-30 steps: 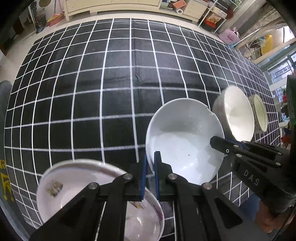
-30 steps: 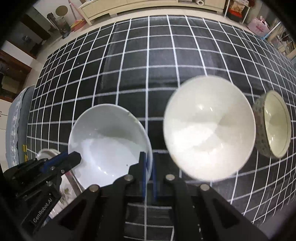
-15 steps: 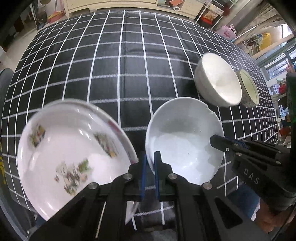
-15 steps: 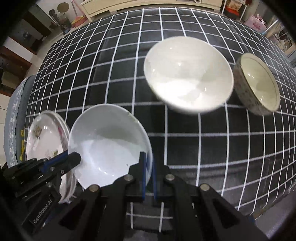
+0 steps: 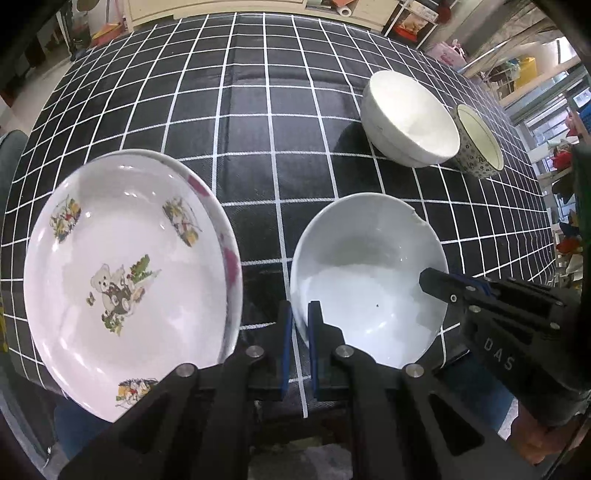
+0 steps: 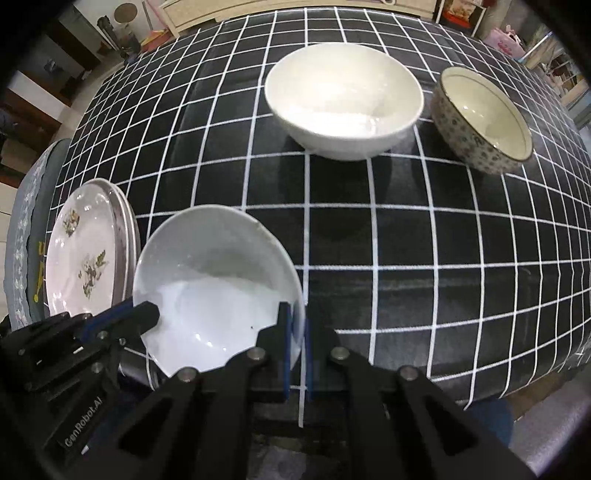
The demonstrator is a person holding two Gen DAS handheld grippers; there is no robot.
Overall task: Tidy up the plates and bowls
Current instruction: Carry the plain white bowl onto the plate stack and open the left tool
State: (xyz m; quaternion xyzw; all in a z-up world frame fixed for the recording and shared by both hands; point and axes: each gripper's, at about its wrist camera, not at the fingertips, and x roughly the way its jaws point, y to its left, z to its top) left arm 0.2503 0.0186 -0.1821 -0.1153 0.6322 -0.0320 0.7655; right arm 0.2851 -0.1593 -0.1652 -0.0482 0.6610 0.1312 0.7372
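White bowl (image 5: 365,273) rim clamped between both the left gripper (image 5: 300,325) and right gripper (image 6: 295,325).

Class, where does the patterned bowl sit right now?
In the right wrist view the patterned bowl stands upright at the upper right of the checked tablecloth, just right of the white bowl.

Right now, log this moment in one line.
left hand-held gripper: shut on white dish rim | right hand-held gripper: same dish | bear plate: beside

A home: checked tablecloth (image 5: 258,122), cream cabinet (image 5: 221,9), cluttered shelves (image 5: 413,18).
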